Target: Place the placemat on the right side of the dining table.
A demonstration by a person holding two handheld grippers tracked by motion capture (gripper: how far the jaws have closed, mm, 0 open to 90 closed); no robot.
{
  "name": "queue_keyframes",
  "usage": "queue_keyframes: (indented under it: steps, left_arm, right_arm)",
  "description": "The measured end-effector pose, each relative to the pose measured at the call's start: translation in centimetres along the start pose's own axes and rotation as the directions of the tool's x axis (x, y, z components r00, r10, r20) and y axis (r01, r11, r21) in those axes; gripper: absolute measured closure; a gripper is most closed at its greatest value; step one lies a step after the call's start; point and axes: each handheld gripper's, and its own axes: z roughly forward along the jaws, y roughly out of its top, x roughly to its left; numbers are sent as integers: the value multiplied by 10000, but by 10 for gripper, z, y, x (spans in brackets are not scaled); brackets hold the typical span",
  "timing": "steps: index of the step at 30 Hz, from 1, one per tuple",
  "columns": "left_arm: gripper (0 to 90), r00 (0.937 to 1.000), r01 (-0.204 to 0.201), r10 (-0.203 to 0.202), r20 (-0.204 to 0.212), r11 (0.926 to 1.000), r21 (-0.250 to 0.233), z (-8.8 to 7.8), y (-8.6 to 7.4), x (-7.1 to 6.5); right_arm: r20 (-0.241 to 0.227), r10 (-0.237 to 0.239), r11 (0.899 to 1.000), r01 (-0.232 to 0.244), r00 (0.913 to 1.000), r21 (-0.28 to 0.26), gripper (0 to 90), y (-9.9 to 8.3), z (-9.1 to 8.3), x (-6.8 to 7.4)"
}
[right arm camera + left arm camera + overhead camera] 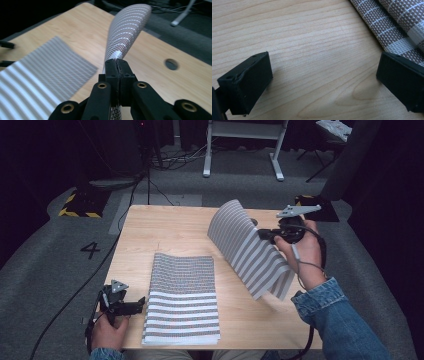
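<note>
Two mats: striped woven placemats on a light wooden table, described view by view below.

High view, flat mat: the flat placemat lies on the near middle of the table, its near part broadly striped, its far part finely checked.
High view, lifted mat: the lifted placemat stands up off the right half of the table, bowed, its far corner highest and its near edge close to the wood.
High view, right gripper: the right gripper, in the person's right hand, is clamped on the lifted mat's right edge; a denim sleeve runs to the lower corner.
High view, left gripper: the left gripper, held by the left hand, sits at the near left corner, its tips just beside the flat mat's left edge.
High view, surroundings: grey carpet bearing a number 4, and a white frame beyond the table.

Left gripper view, jaws: spread wide apart, with bare wood between them.
Left gripper view, mat: the flat mat's edge crosses the upper right, just past the right-hand jaw.

Right gripper view, jaws: pressed together on the lifted mat, which rises curling away from them.
Right gripper view, table: a round hole to the right, the flat mat to the left.
</note>
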Motion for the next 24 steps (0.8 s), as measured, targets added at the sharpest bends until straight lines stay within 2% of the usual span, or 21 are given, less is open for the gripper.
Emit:
queue_keyframes:
  steps: [2, 3, 4, 5, 6, 7, 8, 9, 10, 11, 12, 13, 14, 15, 18, 21, 22, 23, 24]
  left_arm:
    - [4, 10000, -9, 9, -17, 10000, -12, 0, 0, 0]
    - [4, 10000, -11, 11, -11, 10000, 0, 0, 0, 0]
    - [4, 10000, -9, 9, -16, 10000, -6, 0, 0, 0]
    - [4, 10000, -10, 10, 20, 10000, 21, 0, 0, 0]
    - [4, 10000, -13, 13, -30, 10000, -7, 0, 0, 0]
    - [4, 10000, -5, 5, -3, 10000, -18, 0, 0, 0]
    - [4, 10000, -5, 5, -3, 10000, -18, 0, 0, 0]
    - [4, 10000, -8, 8, -13, 10000, -2, 0, 0, 0]
    - [4, 10000, -1, 1, 5, 10000, 8, 0, 0, 0]
    - [4, 10000, -1, 1, 5, 10000, 8, 0, 0, 0]
    - [4, 10000, -8, 8, -22, 10000, -20, 0, 0, 0]
    - [4, 10000, 4, -4, 15, 10000, -9, 0, 0, 0]
    - [4, 10000, 4, -4, 15, 10000, -9, 0, 0, 0]
    - [4, 10000, 3, -3, 18, 10000, -6, 0, 0, 0]
    - [4, 10000, 1, -1, 14, 10000, -8, 0, 0, 0]
    - [4, 10000, -7, 7, -7, 10000, -13, 0, 0, 0]
    - [4, 10000, -7, 7, -7, 10000, -13, 0, 0, 0]
    - [4, 10000, 0, 0, 22, 10000, 14, 0, 0, 0]
    - [4, 10000, 0, 0, 22, 10000, 14, 0, 0, 0]
  right_arm:
    - [432, 16, 10000, -17, 9991, 19, 890, -2, -6, -13]
    - [432, 16, 10000, -17, 9991, 19, 890, -2, -6, -13]
    - [854, 39, 10000, -39, 9963, 7, 890, -4, -12, -24]
    - [1036, -12, 10000, 9, 9946, 31, 890, -6, -14, -29]
    - [1036, -12, 10000, 9, 9946, 31, 890, -6, -14, -29]
    - [1454, -31, 10000, 20, 9894, 82, 890, -8, -19, -38]
    - [1649, -59, 10000, 47, 9863, 82, 890, -9, -20, -42]
    - [1649, -59, 10000, 47, 9863, 82, 890, -9, -20, -42]
    - [2029, -80, 9999, 64, 9792, 87, 891, -10, -24, -50]
    - [2029, -80, 9999, 64, 9792, 87, 891, -10, -24, -50]
    - [2241, -134, 9999, 115, 9745, 98, 891, -11, -25, -54]
    - [2568, -178, 9998, 181, 9663, 12, 891, -13, -29, -61]
    - [2568, -178, 9998, 181, 9663, 12, 891, -13, -29, -61]
    - [2971, -281, 9995, 313, 9544, -61, 891, -15, -32, -68]
    - [3422, -511, 9984, 559, 9382, -44, 892, -19, -33, -74]
    - [3711, -819, 9966, 781, 9250, 254, 892, -24, -28, -75]
    - [3711, -819, 9966, 781, 9250, 254, 892, -24, -28, -75]
    - [3849, -1022, 9946, 877, 9173, 550, 891, -31, -22, -74]
    - [3849, -1022, 9946, 877, 9173, 550, 891, -31, -22, -74]
